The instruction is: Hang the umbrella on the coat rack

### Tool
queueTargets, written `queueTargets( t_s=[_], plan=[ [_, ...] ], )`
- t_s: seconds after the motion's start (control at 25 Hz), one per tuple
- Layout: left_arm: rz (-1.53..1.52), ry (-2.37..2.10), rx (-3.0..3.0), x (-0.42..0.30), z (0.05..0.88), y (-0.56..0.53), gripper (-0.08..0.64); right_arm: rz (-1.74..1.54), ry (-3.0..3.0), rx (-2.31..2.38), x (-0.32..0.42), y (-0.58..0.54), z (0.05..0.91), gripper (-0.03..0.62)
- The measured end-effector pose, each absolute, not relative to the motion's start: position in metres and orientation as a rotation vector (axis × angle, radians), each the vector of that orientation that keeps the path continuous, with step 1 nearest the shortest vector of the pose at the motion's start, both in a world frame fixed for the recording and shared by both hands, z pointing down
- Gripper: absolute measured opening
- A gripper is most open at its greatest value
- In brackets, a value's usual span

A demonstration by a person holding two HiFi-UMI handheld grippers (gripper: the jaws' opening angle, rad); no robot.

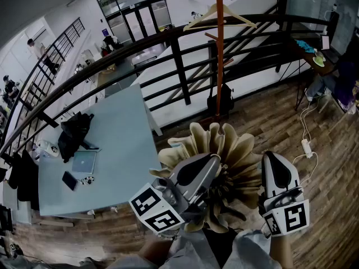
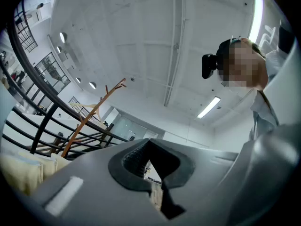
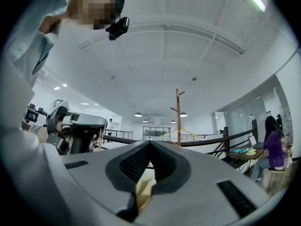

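Head view: cream umbrella [image 1: 224, 144] folded, pleats fanned, low centre between left gripper [image 1: 210, 164] and right gripper [image 1: 270, 161]. Coat rack [image 1: 219, 49] well apart, by railing [image 1: 180, 72], hanger [image 1: 241, 18] on it.
Left gripper view: jaws nearly together, pinching cream fabric.
Right gripper view: jaws narrow, clamped on cream fold.

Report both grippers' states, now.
Left gripper: shut on the beige umbrella, fabric pinched between its jaws.
Right gripper: shut on the same umbrella.
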State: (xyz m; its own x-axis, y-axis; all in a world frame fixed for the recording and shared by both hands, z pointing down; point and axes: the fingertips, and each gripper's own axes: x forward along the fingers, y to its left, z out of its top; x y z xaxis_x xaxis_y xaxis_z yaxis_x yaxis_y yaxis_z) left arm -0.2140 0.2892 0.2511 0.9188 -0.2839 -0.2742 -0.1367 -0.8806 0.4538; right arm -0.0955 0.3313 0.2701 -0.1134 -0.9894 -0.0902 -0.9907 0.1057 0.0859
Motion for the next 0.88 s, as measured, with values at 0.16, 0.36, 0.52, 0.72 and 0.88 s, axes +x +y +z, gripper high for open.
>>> queueTargets(
  t_s=[0.16,0.36,0.52,0.72,0.88],
  plan=[
    [-0.47,-0.306,2.647,-0.215,0.254,0.287,0.0,0.192,2.336,-2.09,-0.097,0.33,0.275,0.0],
    [-0.468,-0.293,2.648,-0.217,0.255,0.285,0.002,0.178,2.341,-2.093,-0.101,0.327,0.277,0.0],
    [-0.47,-0.275,2.652,-0.217,0.256,0.284,0.002,0.185,2.331,-2.096,-0.103,0.325,0.278,0.0],
    [-0.47,-0.244,2.656,-0.22,0.257,0.28,0.002,0.175,2.309,-2.117,-0.106,0.322,0.279,0.0],
    [-0.461,-0.209,2.662,-0.222,0.258,0.276,0.002,0.169,2.29,-2.139,-0.112,0.318,0.282,0.0]
  ],
)
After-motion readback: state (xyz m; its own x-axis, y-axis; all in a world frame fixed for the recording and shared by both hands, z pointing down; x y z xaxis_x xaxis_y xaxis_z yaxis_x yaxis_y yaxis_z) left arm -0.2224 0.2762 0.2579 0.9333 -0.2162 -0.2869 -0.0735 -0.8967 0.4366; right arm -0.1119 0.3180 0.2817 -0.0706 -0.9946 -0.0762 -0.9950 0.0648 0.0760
